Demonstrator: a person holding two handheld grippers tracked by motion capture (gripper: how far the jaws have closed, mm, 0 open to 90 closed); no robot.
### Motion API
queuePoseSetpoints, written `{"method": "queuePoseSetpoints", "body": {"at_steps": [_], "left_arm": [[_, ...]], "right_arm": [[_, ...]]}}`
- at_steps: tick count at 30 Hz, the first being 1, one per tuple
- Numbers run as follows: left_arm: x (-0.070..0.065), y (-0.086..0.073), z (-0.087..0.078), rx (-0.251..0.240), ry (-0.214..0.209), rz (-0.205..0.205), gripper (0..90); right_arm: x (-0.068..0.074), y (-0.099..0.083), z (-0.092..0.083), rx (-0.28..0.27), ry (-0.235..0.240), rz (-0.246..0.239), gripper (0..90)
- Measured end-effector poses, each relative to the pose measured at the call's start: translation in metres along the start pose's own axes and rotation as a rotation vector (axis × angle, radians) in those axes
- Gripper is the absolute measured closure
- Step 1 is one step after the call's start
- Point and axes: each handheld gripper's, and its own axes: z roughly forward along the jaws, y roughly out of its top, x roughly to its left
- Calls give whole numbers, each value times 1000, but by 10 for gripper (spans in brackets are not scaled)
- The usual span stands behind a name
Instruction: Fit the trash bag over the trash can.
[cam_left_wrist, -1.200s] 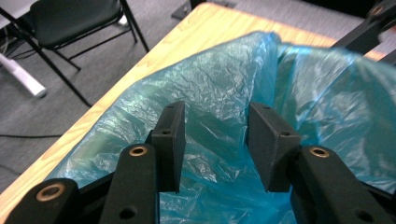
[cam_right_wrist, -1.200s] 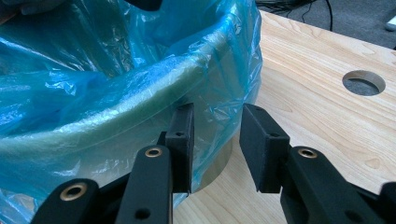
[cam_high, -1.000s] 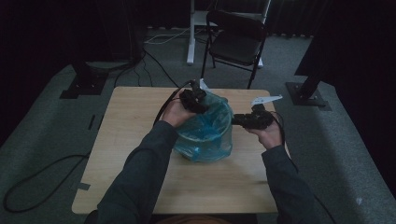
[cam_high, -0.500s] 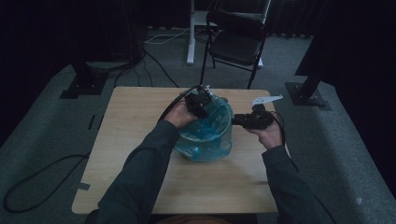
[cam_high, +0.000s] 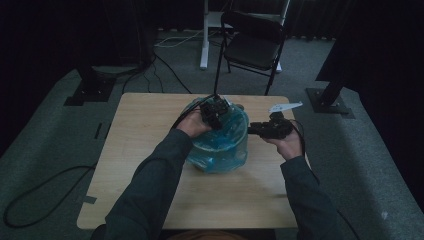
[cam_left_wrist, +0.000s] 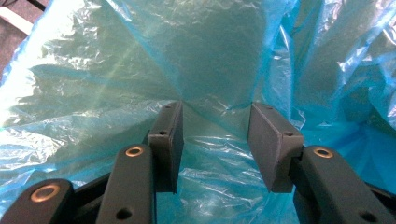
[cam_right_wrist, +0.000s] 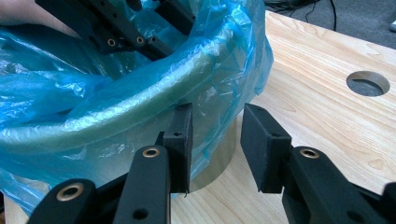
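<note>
Bin liner (cam_high: 220, 145), blue plastic, draped over a round bin at the middle of the wooden table (cam_high: 145, 150).

Table first, with a round hole (cam_right_wrist: 368, 83) near its edge; then the bin (cam_right_wrist: 212, 156), its rim wrapped in the liner's film. Left gripper (cam_left_wrist: 215, 140) reaches down inside the liner, its jaws having just been opening, crinkled film between the pads but not pinched. Right gripper (cam_right_wrist: 215, 147) sits just beside the bin's outer wall, jaws apart, holding nothing.

Translucent light-blue crinkled plastic bag (cam_high: 220, 145) lining a pale bin; light wood-grain tabletop (cam_high: 145, 130); matt black two-jaw grippers (cam_right_wrist: 215, 140) with brass-coloured rivets; black folding chair (cam_high: 255, 45) at 12 o'clock.
</note>
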Motion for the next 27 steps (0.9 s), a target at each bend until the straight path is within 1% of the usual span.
{"method": "queuePoseSetpoints", "body": {"at_steps": [3, 5, 8, 9, 13, 15, 17, 18, 19, 20, 21, 22, 24, 25, 26, 27], "left_arm": [[0, 0, 0, 6, -3, -1, 554], [0, 0, 2, 24, -5, 2, 553], [0, 0, 2, 23, -5, 4, 551], [0, 0, 1, 13, -6, 1, 551], [0, 0, -1, 2, -3, 0, 549], [1, -2, -6, -45, -2, -16, 548], [1, -2, -6, -45, -2, -16, 549], [3, -5, -16, -123, -3, -46, 549], [3, -5, -16, -123, -3, -46, 548], [3, -6, -19, -146, -3, -54, 548], [4, -8, -23, -179, -6, -61, 547], [6, -11, -30, -233, -15, -82, 546], [6, -11, -30, -233, -15, -82, 546], [9, -17, -40, -301, -20, -118, 546], [12, -24, -49, -352, -17, -143, 546], [12, -24, -49, -352, -17, -143, 546]], "right_arm": [[0, -1, 0, 1, 2, 2, 633], [0, -1, 0, 1, 3, 1, 632], [0, -1, 0, 0, 3, 1, 630], [0, -1, 0, -1, 4, 1, 629], [0, -1, -1, 0, 3, 2, 627], [-1, -2, -1, -3, 3, 0, 622], [-1, -2, -2, -3, 3, 0, 622], [-1, -2, -2, -4, 2, 3, 620], [-1, -2, -2, -4, 2, 3, 620], [-2, -3, -3, -4, 2, 3, 620], [-2, -3, -3, -6, 1, 1, 619], [-2, -4, -3, -5, 1, 3, 617], [-2, -4, -3, -5, 0, 3, 617], [-2, -4, -3, -5, 0, 3, 617], [-3, -5, -4, -7, -1, 4, 615], [-3, -5, -4, -7, -1, 4, 615]]}}
